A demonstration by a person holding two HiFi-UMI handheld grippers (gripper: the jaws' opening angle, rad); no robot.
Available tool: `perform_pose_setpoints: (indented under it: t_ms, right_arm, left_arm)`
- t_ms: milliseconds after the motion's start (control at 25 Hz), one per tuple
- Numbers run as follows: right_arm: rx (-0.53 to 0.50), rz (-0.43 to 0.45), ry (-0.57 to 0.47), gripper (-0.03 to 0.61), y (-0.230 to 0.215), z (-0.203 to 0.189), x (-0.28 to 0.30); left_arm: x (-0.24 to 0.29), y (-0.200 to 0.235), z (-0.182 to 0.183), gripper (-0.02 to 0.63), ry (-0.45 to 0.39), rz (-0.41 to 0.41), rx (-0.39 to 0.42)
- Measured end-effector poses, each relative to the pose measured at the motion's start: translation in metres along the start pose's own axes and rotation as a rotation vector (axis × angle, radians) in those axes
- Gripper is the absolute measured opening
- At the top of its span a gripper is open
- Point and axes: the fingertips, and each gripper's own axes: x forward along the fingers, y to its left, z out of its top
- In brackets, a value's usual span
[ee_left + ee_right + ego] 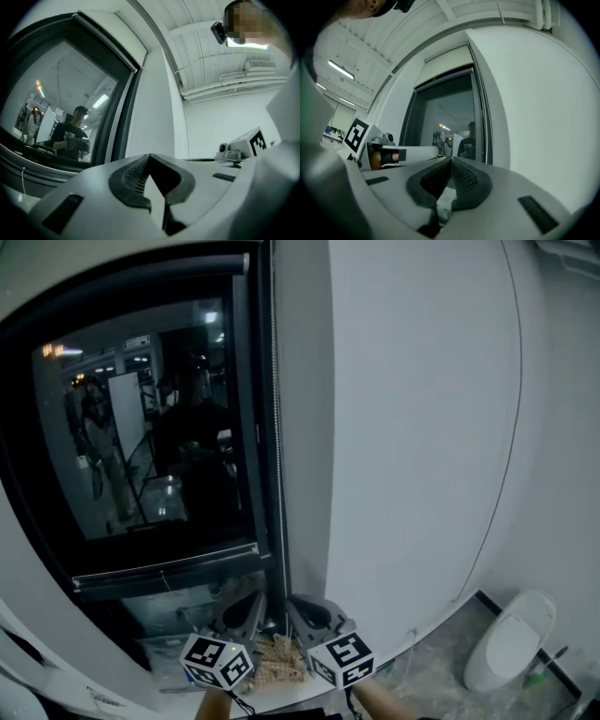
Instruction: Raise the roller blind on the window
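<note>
The window (150, 427) has a dark frame, and its glass mirrors the room. The roller blind shows only as a short white strip at the window's top (445, 63) (112, 40). Its bead chain (274, 427) (487, 126) hangs down the frame's right side. My left gripper (255, 601) (149, 157) is shut, tips touching, with nothing between them. My right gripper (298, 604) (451, 160) is also shut and empty. Both point up at the window's lower right corner, one on each side of the chain's lower end. Neither visibly touches the chain.
A plain white wall (422, 427) lies right of the window, with a thin cable (511, 456) running down it. A white rounded object (511, 638) stands on the floor at lower right. A straw-coloured woven thing (279, 662) lies below, between the grippers.
</note>
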Motion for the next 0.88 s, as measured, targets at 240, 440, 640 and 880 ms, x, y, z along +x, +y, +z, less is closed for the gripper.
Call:
perform_pose_setpoints:
  t_ms: [240, 440, 640, 880]
  right_arm:
    - [0.001, 0.006, -0.004, 0.008, 0.003, 0.000, 0.002]
    - [-0.002, 0.002, -0.009, 0.008, 0.003, 0.003, 0.003]
    - [0.002, -0.001, -0.007, 0.008, 0.003, 0.001, 0.004]
    - [0.006, -0.003, -0.009, 0.008, 0.002, 0.001, 0.005]
  left_arm:
    - [-0.002, 0.000, -0.005, 0.011, 0.018, -0.005, -0.004]
    - [-0.003, 0.000, -0.010, 0.011, 0.037, -0.013, -0.007]
    - [-0.003, -0.002, -0.014, 0.011, 0.054, -0.021, 0.018]
    - [-0.003, -0.001, -0.017, 0.011, 0.059, -0.027, -0.001]
